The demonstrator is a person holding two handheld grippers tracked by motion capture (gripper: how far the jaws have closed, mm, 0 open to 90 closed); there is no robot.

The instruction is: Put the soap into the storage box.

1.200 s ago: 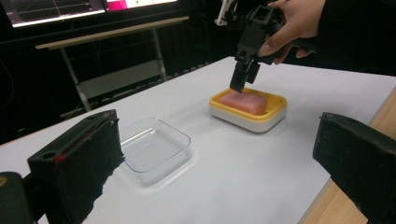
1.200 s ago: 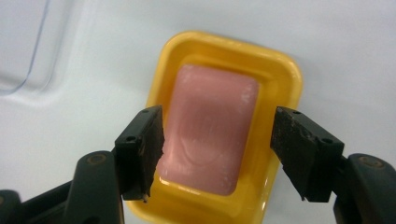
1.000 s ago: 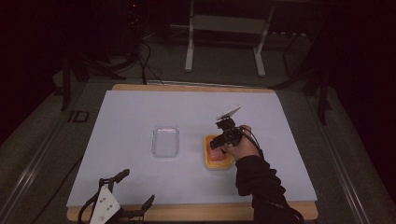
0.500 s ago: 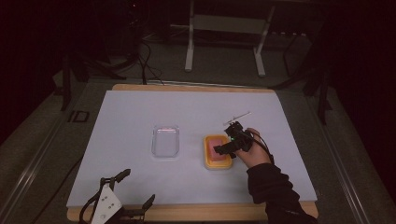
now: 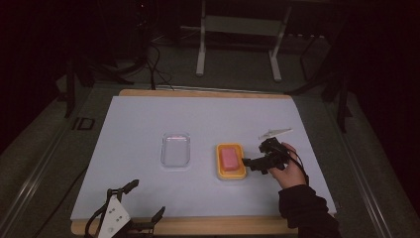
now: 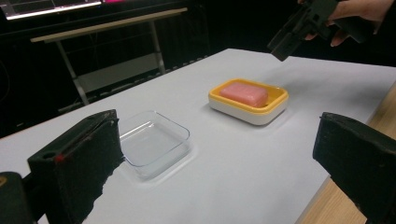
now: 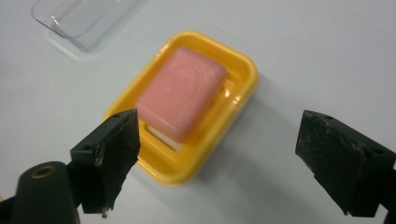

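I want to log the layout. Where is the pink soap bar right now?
In the high view the pink soap bar lies in the yellow soap dish, right of the clear plastic lid and just left of the right hand-held gripper.

A dark lab: white-covered table [image 5: 148, 124], trailing floor cables [image 5: 153, 62], metal stand [image 5: 237, 29]

High cam looks forward and down over my whole tabletop [image 5: 138, 129]. Left tool cam sits low, well back from the soap dish [image 6: 248, 101]; right cam hovers close above it [image 7: 187, 107]. All three share the dish.
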